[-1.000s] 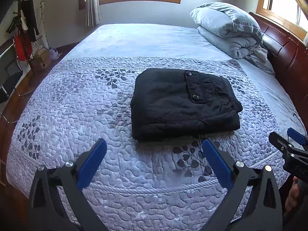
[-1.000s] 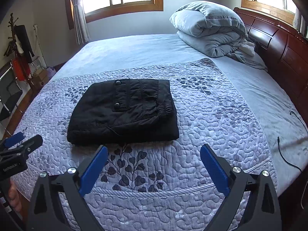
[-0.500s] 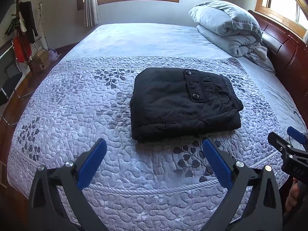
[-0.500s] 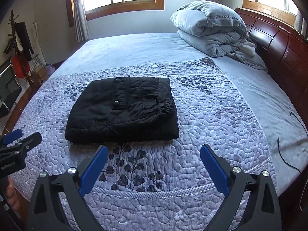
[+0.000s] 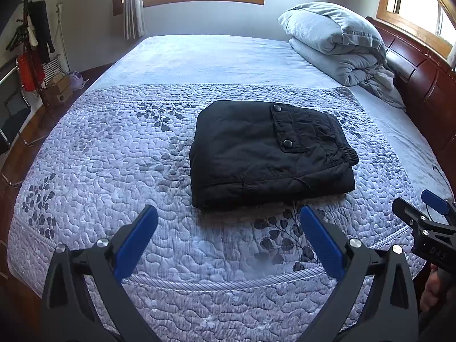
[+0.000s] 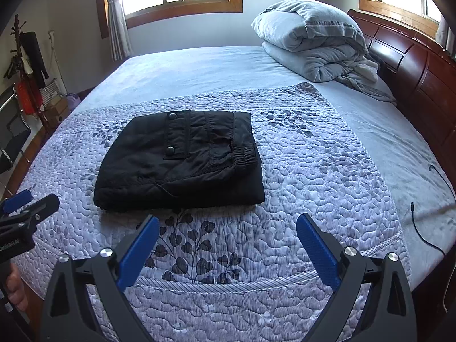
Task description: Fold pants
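1. The black pants (image 5: 270,154) lie folded in a compact rectangle on the quilted bedspread (image 5: 99,171).
2. The left gripper (image 5: 228,238) and right gripper (image 6: 228,238) hover before it, jaws released, grasping nothing.
3. Only the right view shows a black cable (image 6: 427,228).

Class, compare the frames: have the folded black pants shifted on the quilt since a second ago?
No. The pants keep the same spot against the quilt's leaf print just before them; only the cameras drift slightly.
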